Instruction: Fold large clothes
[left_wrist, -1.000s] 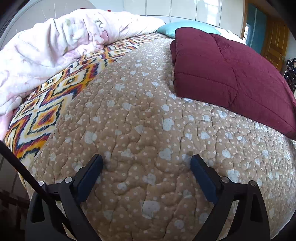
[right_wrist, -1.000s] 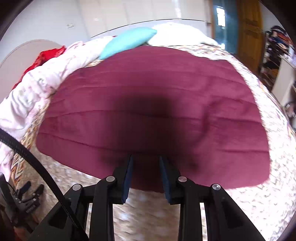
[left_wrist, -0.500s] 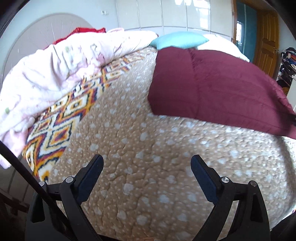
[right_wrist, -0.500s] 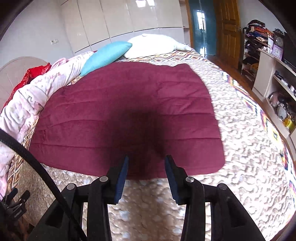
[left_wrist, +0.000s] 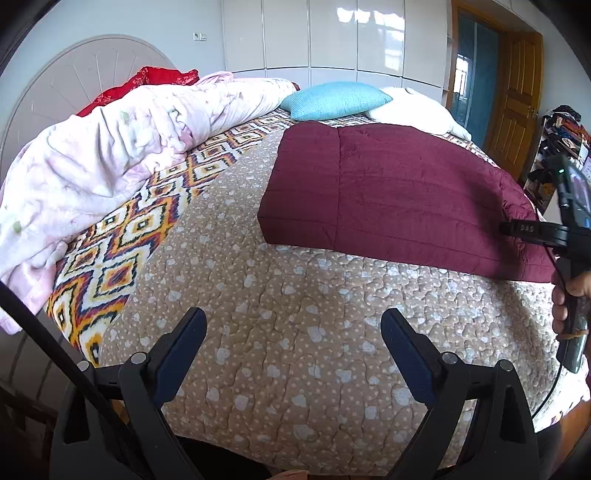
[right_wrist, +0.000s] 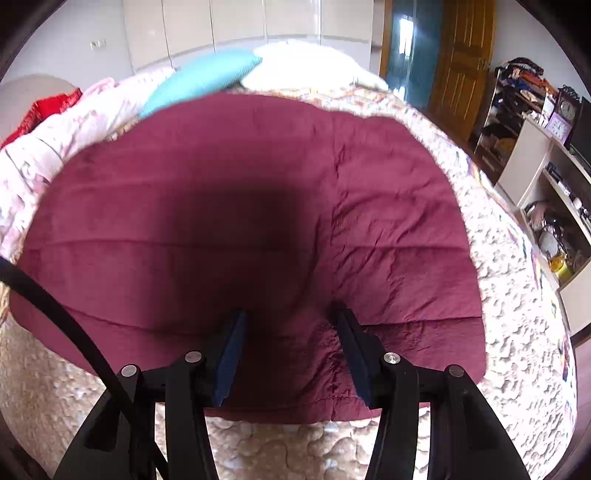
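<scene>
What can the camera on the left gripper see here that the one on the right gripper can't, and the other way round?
Only the left wrist view shows the rounded headboard, the diamond-patterned blanket, and the person's hand holding the right gripper from the side.

Only the right wrist view shows the shelf unit with a clock.

Both show the maroon quilt on the spotted bedspread, the turquoise pillow, the pink duvet and the wooden door. The left gripper is open over bare bedspread; the right gripper has its jaws apart, just opening, over the quilt's near edge.

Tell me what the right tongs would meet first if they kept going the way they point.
Most likely the folded maroon quilt: the right tongs, open with nothing between them after just opening, point down at its near part. Depth is unclear, so how far off it lies I cannot tell.
</scene>
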